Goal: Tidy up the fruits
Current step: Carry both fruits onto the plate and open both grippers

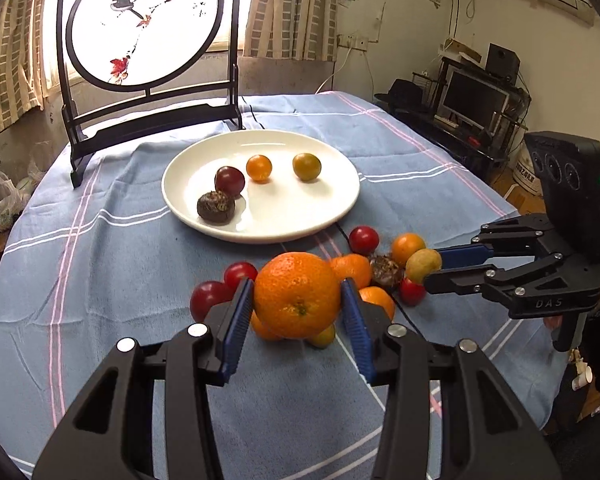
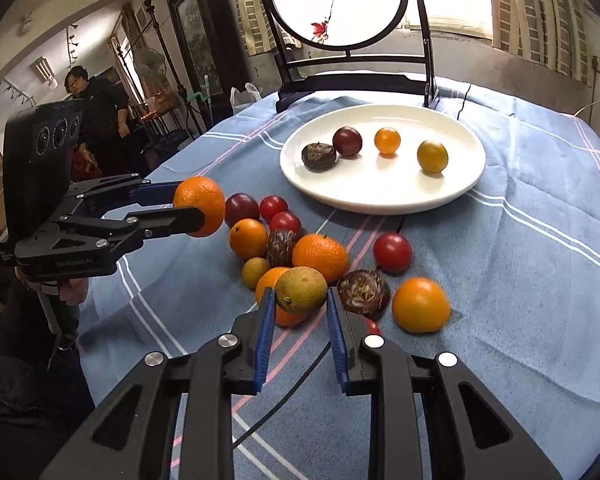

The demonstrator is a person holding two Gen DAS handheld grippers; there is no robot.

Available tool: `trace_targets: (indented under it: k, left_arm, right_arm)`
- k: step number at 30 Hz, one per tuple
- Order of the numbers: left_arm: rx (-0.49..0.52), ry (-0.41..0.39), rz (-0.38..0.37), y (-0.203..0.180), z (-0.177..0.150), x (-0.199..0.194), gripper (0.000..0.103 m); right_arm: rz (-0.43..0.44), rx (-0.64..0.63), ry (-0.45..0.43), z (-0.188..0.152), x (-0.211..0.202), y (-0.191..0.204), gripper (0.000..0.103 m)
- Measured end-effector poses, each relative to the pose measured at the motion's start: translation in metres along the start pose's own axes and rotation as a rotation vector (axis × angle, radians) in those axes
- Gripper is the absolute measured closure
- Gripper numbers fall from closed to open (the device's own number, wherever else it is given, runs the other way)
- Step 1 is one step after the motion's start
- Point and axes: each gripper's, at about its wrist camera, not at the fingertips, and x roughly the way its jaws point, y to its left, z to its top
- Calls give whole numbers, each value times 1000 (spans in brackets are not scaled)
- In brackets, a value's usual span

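My left gripper (image 1: 298, 300) is shut on a large orange (image 1: 297, 295), held just above the fruit pile; it also shows in the right wrist view (image 2: 200, 205). My right gripper (image 2: 301, 300) is shut on a small yellow-green fruit (image 2: 301, 290), seen from the left wrist too (image 1: 423, 265). A loose pile of oranges (image 2: 320, 257), red tomatoes (image 2: 392, 252) and dark water chestnuts (image 2: 363, 292) lies on the blue cloth. A white plate (image 1: 204, 220) behind holds a chestnut (image 1: 216, 207), a dark red fruit (image 1: 229, 181), an orange one (image 1: 259, 168) and a greenish one (image 1: 307, 166).
A black-framed round screen with bird painting (image 1: 140, 24) stands behind the plate. A black cable (image 2: 284, 396) runs across the cloth near me. People (image 2: 96, 116) stand at the left of the table. A monitor desk (image 1: 472, 100) is at the right.
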Motion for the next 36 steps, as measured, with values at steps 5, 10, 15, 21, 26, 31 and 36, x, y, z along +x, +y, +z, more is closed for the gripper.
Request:
trace_targets:
  k: [5, 10, 15, 21, 26, 31, 36]
  left_arm:
    - [-1, -18, 26, 10, 34, 12, 59]
    - [-21, -43, 52, 30, 67, 24, 59]
    - [-20, 3, 79, 42, 87, 57, 59]
    - [8, 96, 103, 42, 93, 108, 59]
    - [8, 103, 133, 42, 98, 124, 45]
    - [-19, 53, 138, 47, 96, 105, 42]
    - [-43, 7, 177, 55, 77, 64, 33]
  right_arm:
    - [-4, 8, -44, 33, 1, -11, 77]
    - [-21, 23, -81, 66, 6, -26, 77]
    - [-60, 41, -55, 94, 35, -44, 77]
    - [-94, 34, -4, 119, 74, -58, 77]
    - [-117, 76, -27, 135, 81, -72, 56]
    - [-88, 136, -65, 124, 65, -78, 55]
    - [-81, 56, -44, 90, 40, -53, 51]
